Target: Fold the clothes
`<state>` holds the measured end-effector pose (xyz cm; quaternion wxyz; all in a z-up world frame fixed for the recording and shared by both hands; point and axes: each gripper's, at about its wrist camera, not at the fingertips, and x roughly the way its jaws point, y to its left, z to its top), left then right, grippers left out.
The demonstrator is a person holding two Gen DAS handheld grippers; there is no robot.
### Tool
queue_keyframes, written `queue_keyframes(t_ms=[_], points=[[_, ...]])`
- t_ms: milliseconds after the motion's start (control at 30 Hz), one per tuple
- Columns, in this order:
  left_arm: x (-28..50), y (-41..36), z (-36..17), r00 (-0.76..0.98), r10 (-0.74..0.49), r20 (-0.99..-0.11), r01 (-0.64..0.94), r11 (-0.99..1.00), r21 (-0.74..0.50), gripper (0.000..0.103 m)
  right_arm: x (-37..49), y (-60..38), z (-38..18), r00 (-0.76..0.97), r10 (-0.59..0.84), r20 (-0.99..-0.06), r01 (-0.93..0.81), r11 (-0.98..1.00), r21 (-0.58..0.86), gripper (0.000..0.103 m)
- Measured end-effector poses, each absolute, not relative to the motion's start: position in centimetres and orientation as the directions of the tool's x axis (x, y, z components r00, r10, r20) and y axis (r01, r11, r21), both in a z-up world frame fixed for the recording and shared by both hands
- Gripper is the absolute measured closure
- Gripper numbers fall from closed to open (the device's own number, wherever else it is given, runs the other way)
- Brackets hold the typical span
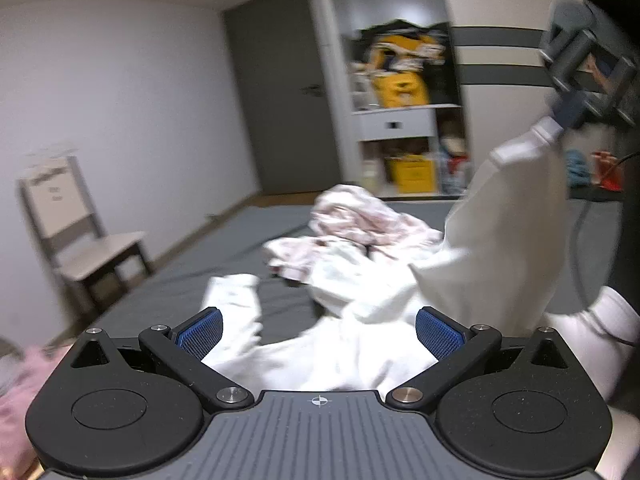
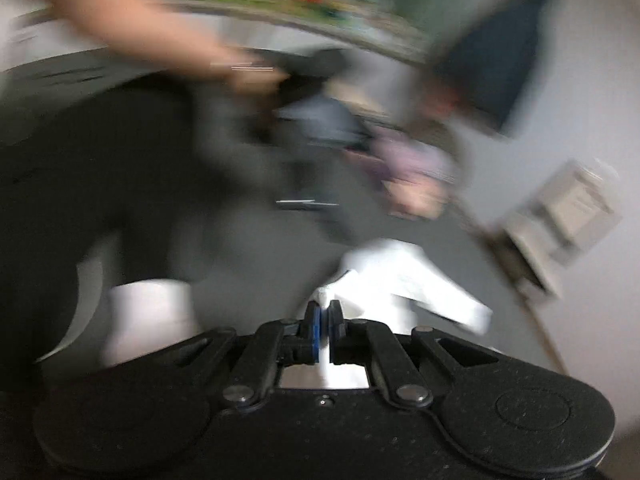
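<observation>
At the far left of the left wrist view a pink fluffy item lies at the edge of the frame, and a small grey chair stands by the wall, off the grey bed surface. The left gripper hangs over that surface with its blue pads spread wide apart and nothing between them; directly beyond it sprawls the white garment, crumpled and unfolded. Behind it sits a heap of pale pink-patterned clothes, touching the white cloth. To the right, one end of the white garment rises steeply to the right gripper, raised high. The right wrist view, heavily blurred, shows the right gripper's pads pressed together on a thin edge of white fabric. The risk as I judge it: the hold looks to be on a narrow cuff or corner, so a quick lift could pull it free, or drag the pink-patterned clothes along. The blur suggests fast motion, making a slip likelier.
</observation>
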<state>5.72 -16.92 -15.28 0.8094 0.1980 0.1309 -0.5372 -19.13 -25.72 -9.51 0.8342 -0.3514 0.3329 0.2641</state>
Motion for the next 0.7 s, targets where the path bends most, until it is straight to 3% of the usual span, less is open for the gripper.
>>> queue_keyframes(t_ms=[167, 267, 367, 433, 533, 700], points=[[5.3, -19.0, -17.0, 0.152, -0.850, -0.504, 0.981, 0.067, 0.182, 0.000, -23.5, -25.3, -14.1, 0.472, 0.251, -0.845, -0.777, 0.570, -0.265, 0.099], [2.5, -21.7, -18.0, 0.087, -0.814, -0.574, 0.931, -0.139, 0.338, 0.000, -24.4, -26.2, -15.6, 0.472, 0.218, -0.855, -0.740, 0.624, -0.249, 0.099], [-1.1, -23.9, -19.3, 0.090, -0.766, -0.636, 0.729, -0.385, 0.566, 0.000, -24.8, -26.6, -16.6, 0.488, 0.222, -0.844, -0.702, 0.674, -0.229, 0.099], [-2.7, -25.4, -20.5, 0.111, -0.714, -0.692, 0.550, -0.536, 0.641, 0.000, -25.2, -26.7, -16.9, 0.503, 0.234, -0.832, -0.681, 0.700, -0.215, 0.099], [-3.4, -27.2, -19.8, 0.091, -0.669, -0.738, 0.419, -0.646, 0.638, 0.000, -25.5, -26.8, -17.2, 0.525, 0.246, -0.815, -0.664, 0.717, -0.211, 0.099], [-1.2, -31.7, -17.2, -0.005, -0.577, -0.817, 0.485, -0.716, 0.503, 0.001, -26.5, -27.6, -17.5, 0.549, 0.270, -0.791, -0.648, 0.736, -0.198, 0.098]])
